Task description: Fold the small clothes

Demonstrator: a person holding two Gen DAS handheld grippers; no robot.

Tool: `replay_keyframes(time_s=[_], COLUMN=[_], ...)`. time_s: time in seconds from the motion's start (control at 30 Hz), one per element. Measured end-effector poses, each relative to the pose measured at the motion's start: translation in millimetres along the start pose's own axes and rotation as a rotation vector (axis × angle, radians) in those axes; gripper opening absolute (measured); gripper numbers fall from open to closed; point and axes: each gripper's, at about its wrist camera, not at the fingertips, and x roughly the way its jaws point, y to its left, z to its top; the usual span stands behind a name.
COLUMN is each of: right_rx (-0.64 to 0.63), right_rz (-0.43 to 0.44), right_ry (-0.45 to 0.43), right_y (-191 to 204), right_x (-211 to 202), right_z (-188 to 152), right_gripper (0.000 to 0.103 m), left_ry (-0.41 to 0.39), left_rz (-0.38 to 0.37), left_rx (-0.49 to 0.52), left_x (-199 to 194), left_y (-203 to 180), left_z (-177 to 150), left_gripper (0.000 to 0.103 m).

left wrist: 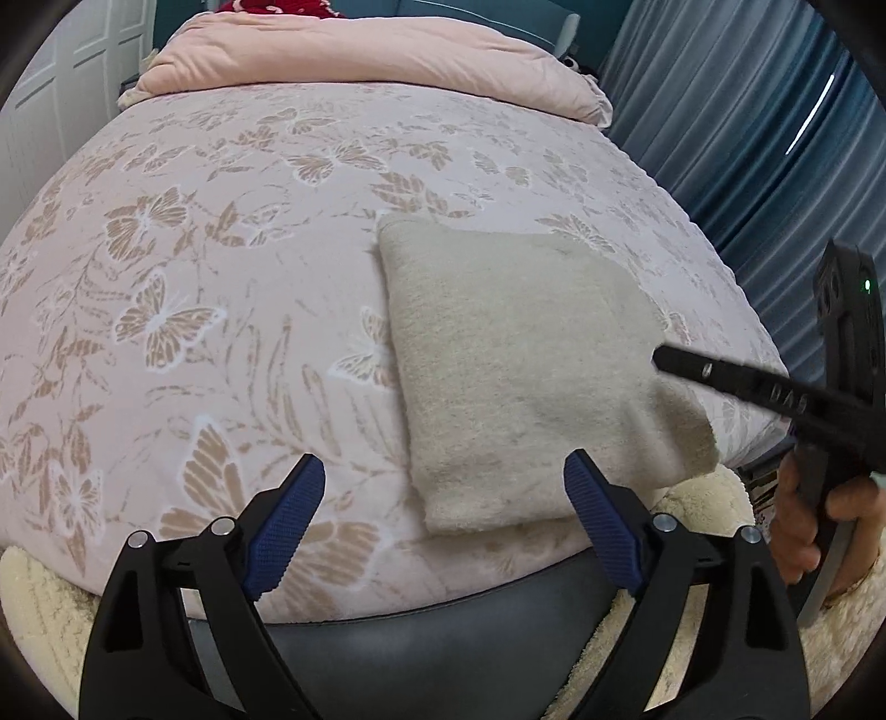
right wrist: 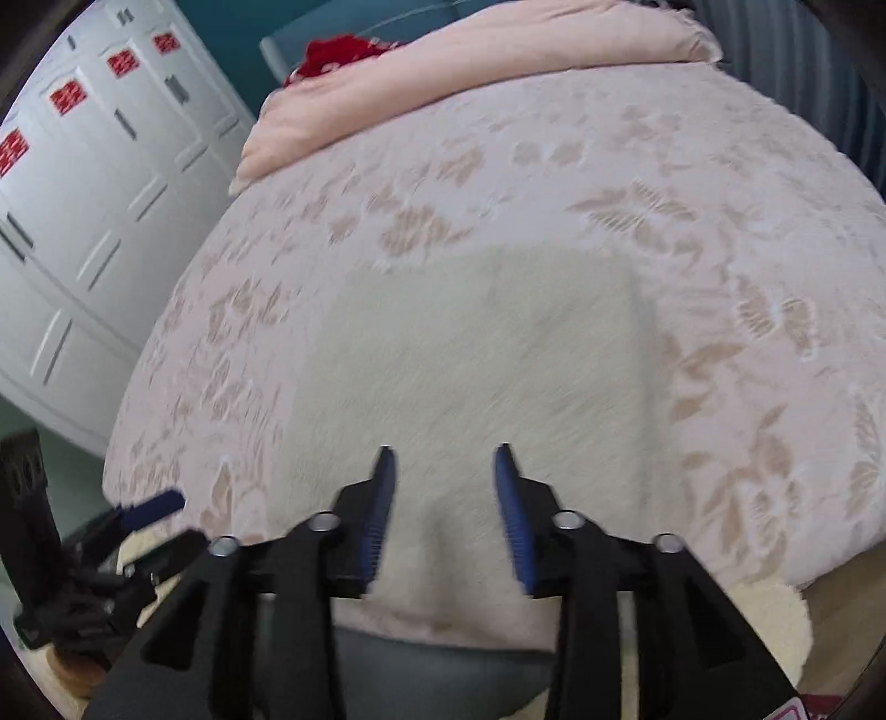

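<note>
A beige fuzzy garment [left wrist: 520,360] lies folded into a rough rectangle on the pink butterfly-patterned bedspread [left wrist: 194,277], near the bed's front edge. My left gripper [left wrist: 443,482] is open and empty, hovering just in front of the garment's near left corner. My right gripper [left wrist: 659,357] reaches in from the right over the garment's right edge. In the blurred right wrist view the garment [right wrist: 470,354] fills the middle, and the right gripper [right wrist: 446,459] is open above its near edge, holding nothing. The left gripper [right wrist: 160,507] shows at the lower left.
A pink folded duvet [left wrist: 360,55] lies across the head of the bed, with something red [left wrist: 266,6] behind it. Blue curtains [left wrist: 747,138] hang on the right. White wardrobe doors [right wrist: 83,194] stand on the left. A cream fluffy rug [left wrist: 33,598] lies below the bed's front edge.
</note>
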Motion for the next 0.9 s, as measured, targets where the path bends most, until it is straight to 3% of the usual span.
replay_keyframes(time_s=[0.07,0.13,0.17,0.2,0.23,0.27,0.33,0.43,0.47,0.53,0.57,0.6,0.77,0.83,0.9], right_rx=[0.066,0.11,0.13,0.139,0.137,0.141,0.086,0.053,0.046,-0.015,-0.019,-0.019,-0.039,-0.089,-0.155], right_rz=[-0.034,-0.044,-0.034,-0.018,-0.001,0.006,0.057,0.035,-0.013,-0.163,-0.177,-0.174,-0.11,0.001,0.087], right_ry=[-0.006,0.067,0.097,0.132,0.164,0.153,0.034,-0.049,-0.022,0.142,0.179,0.132,-0.076,-0.057,0.022], right_y=[-32.4,-56.5,-64.5,-69.4,-65.9,-59.3,-42.5,-37.9,-44.8,-60.5,-65.6,-64.9,-26.6,2.1,34.6], right_x=[7.7,36.3,52.4,68.0,80.1,79.2,51.0,30.6,43.3,94.8,108.0,99.8,11.4,-4.3,3.7], right_z=[19.2,32.9,37.0,40.8,43.3,48.5,67.6,80.2,78.2,59.7,48.2,44.5,58.8,56.9,41.3], right_gripper=[0.061,0.061,0.054,0.019,0.011,0.01,0.009,0.009,0.009,0.011,0.011,0.014,0.02,0.02,0.02], left_ry=[0.003,0.023,0.036,0.044,0.049,0.058,0.063,0.07,0.078,0.089,0.098,0.105,0.101,0.095,0.085], left_rz=[-0.014,-0.027,-0.03,-0.035,-0.031,-0.015,-0.006,0.004,0.006,0.006,0.011,0.018,0.036,0.047,0.079], left_rx=[0.017,0.031,0.034,0.036,0.041,0.046,0.065,0.058,0.048,0.032,0.032,0.035,0.017,-0.012,-0.044], left_x=[10.3,23.5,30.1,35.2,39.5,42.9,46.6,51.6,54.5,60.1,62.7,64.0,53.1,44.3,34.3], left_y=[-10.8,-21.7,-26.9,-31.3,-35.3,-38.5,-42.7,-42.2,-40.7,-38.8,-37.6,-37.0,-23.1,-11.1,3.5], left_z=[4.1,8.6,10.1,11.2,12.3,13.1,14.3,14.7,14.9,14.4,14.0,13.2,10.0,9.1,8.1], left_gripper=[0.086,0.086,0.086,0.086,0.086,0.086,0.086,0.087,0.087,0.087,0.087,0.087,0.087,0.088,0.09])
